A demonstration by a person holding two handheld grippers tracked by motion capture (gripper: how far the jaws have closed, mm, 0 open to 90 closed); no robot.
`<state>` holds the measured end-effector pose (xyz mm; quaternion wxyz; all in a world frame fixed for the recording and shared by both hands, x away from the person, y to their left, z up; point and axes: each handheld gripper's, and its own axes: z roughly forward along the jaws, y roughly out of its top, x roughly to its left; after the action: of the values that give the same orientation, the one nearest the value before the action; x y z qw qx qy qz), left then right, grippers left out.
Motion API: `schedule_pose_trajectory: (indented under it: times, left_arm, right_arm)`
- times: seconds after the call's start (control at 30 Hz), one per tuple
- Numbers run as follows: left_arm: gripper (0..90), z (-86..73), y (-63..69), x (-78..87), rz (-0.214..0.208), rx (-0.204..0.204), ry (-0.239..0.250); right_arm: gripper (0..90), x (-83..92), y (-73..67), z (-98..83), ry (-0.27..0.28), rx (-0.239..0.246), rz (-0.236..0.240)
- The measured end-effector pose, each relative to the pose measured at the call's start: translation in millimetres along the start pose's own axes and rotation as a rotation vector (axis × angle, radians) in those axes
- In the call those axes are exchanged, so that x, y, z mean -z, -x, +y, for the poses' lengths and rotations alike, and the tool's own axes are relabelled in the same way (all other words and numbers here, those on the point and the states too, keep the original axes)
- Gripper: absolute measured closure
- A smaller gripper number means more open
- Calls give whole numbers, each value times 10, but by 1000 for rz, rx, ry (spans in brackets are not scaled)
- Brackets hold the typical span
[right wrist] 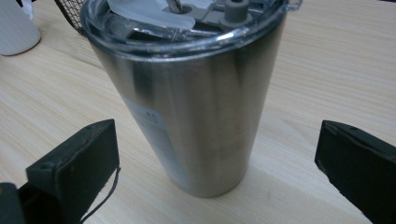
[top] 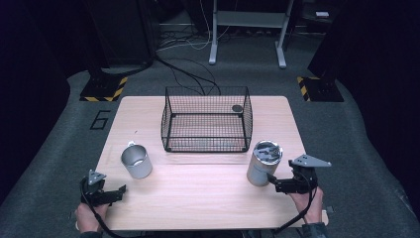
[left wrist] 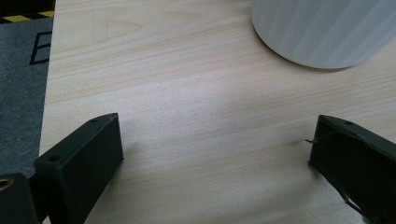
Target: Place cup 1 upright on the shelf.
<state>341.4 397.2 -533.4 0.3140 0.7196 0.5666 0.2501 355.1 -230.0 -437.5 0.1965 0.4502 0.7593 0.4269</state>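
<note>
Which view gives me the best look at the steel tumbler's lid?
The right gripper view: the tumbler stands close between the open jaws, and its clear lid shows in detail. The high view shows the tumbler small, at the right gripper. The left gripper view shows the white cup instead.

A light wooden table (top: 208,183) with rounded corners stands on grey carpet (top: 49,163). Its landmark is a black wire basket (top: 206,119), set at the middle of the far half of the tabletop. A short metal mug (top: 136,161) with a small handle stands upright nearer the person than the basket and off its left corner, just apart from it. A taller steel tumbler (top: 264,162) with a clear lid stands upright off the basket's near right corner, close beside it. The mug and tumbler are well apart, with bare wood between them.
</note>
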Motion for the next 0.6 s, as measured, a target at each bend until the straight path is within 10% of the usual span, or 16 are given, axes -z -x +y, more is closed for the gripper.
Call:
schedule_pose_trajectory:
  times: [0.6]
  left_arm:
    - [25,-1,5,-2,0,7,4]
  right_arm:
    - [0,-176,-101,194,51,6,-1]
